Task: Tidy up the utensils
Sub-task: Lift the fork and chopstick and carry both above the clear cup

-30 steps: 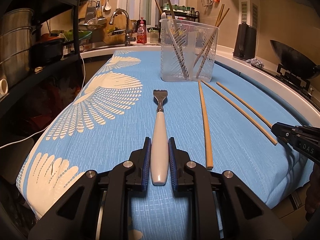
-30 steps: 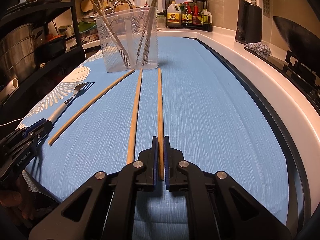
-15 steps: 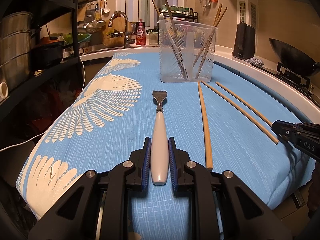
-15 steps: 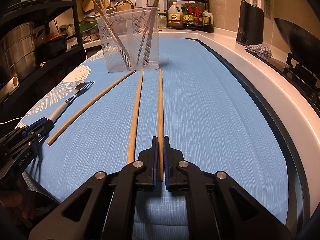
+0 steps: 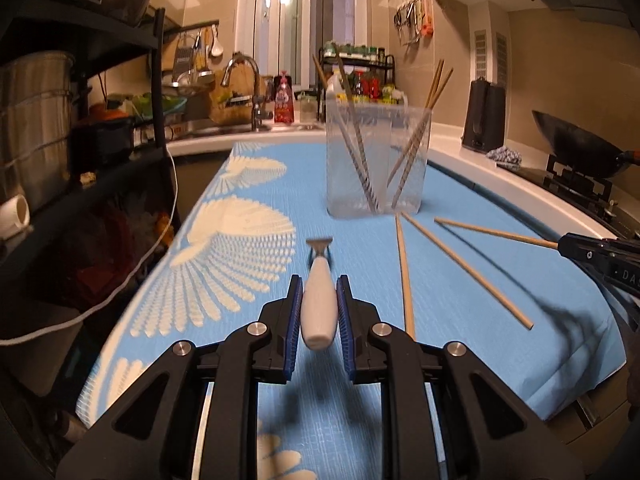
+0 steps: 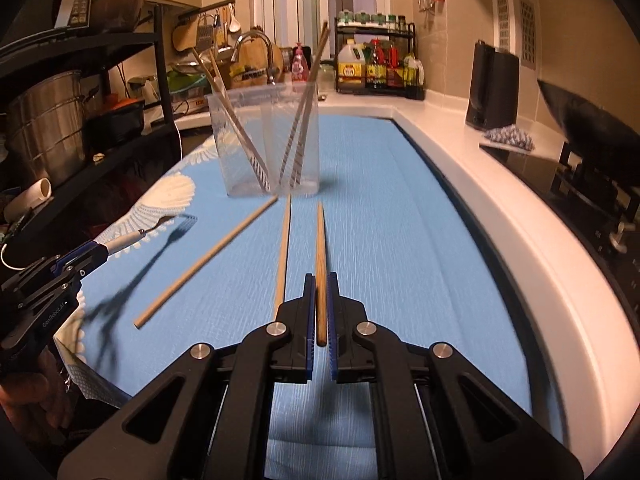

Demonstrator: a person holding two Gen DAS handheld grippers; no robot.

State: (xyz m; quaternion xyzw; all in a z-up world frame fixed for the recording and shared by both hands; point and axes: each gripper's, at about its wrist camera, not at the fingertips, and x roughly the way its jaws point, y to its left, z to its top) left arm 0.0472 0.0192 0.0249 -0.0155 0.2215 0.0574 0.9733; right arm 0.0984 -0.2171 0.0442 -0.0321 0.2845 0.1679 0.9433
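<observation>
Left tongs (image 5: 319,312) clamp white-handled fork (image 5: 319,300), lifted. Right tongs (image 6: 320,312) pinch one chopstick (image 6: 320,264), raised. Clear holder (image 6: 266,144) ahead of both.

fork handle (image 5: 319,307): glossy white plastic | chopsticks (image 6: 320,256): matt wood | tablecloth (image 6: 400,264): woven cloth

**Left wrist view: fork in grip, chopsticks on cloth**

I see my left gripper (image 5: 319,312) clamped on the white handle of a fork (image 5: 319,304), tines pointing away, lifted above the blue tablecloth (image 5: 248,300). Ahead stands a clear plastic container (image 5: 378,160) with several chopsticks leaning inside. Two loose chopsticks (image 5: 405,276) lie on the cloth to its right, tips near the container's base. At the far right, my right gripper (image 5: 560,245) holds a third chopstick (image 5: 496,233) raised off the cloth.
</observation>
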